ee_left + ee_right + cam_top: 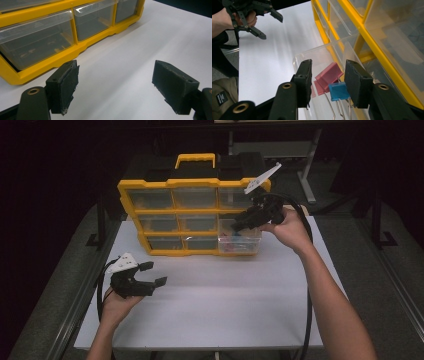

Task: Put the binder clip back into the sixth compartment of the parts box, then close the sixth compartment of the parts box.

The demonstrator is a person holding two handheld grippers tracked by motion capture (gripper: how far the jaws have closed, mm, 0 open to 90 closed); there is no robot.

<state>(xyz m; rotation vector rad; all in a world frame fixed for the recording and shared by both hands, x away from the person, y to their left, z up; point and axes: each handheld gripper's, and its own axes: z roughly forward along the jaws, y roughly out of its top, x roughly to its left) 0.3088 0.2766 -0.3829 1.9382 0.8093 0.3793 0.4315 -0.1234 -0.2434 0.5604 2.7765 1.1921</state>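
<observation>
A yellow organiser (170,183) with clear drawers stands at the back of the white table (215,305). Its bottom right drawer (241,245) is pulled out. My right gripper (237,225) hovers over that drawer, open. In the right gripper view the jaws of the right gripper (329,67) stand apart above a pink binder clip (328,73) and a blue binder clip (338,91) lying in the drawer (312,53). My left gripper (155,273) is open near the table's front left, holding nothing. Between the wide jaws of the left gripper (116,70) lies bare table, with the organiser (65,56) ahead of them.
The table's left edge runs close to the left hand, with dark floor around. A second table frame (280,145) stands behind the organiser. A khaki cloth with a black label (222,95) lies below the table's edge in the right gripper view.
</observation>
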